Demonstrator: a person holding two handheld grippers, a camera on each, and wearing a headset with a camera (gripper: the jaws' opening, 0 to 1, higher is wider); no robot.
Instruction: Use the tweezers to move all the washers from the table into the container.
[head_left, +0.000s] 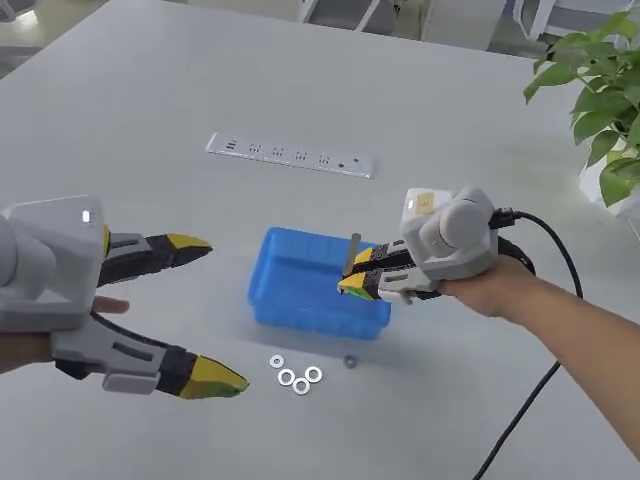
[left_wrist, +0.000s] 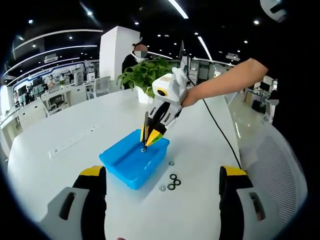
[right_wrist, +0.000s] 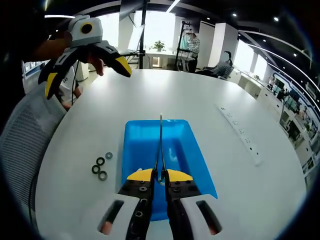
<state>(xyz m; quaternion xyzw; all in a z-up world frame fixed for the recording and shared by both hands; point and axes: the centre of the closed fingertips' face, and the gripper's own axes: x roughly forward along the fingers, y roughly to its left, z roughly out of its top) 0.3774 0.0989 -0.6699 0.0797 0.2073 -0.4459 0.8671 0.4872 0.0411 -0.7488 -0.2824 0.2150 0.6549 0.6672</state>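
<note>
While the left claw (head_left: 222, 312) hangs wide open and empty nearest the person, a small cluster of washers (head_left: 296, 375) lies on the white surface (head_left: 150, 110) just in front of the blue container (head_left: 300, 312). Over that container the right claw (head_left: 350, 285) is pinched tight on the tweezers (right_wrist: 160, 142). Their long axis runs in line with its jaws, tip pointing into the container. Beyond lies a power strip (head_left: 290, 155).

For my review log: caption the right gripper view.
Right gripper holds tweezers over the blue container; washers lie beside it.
</note>
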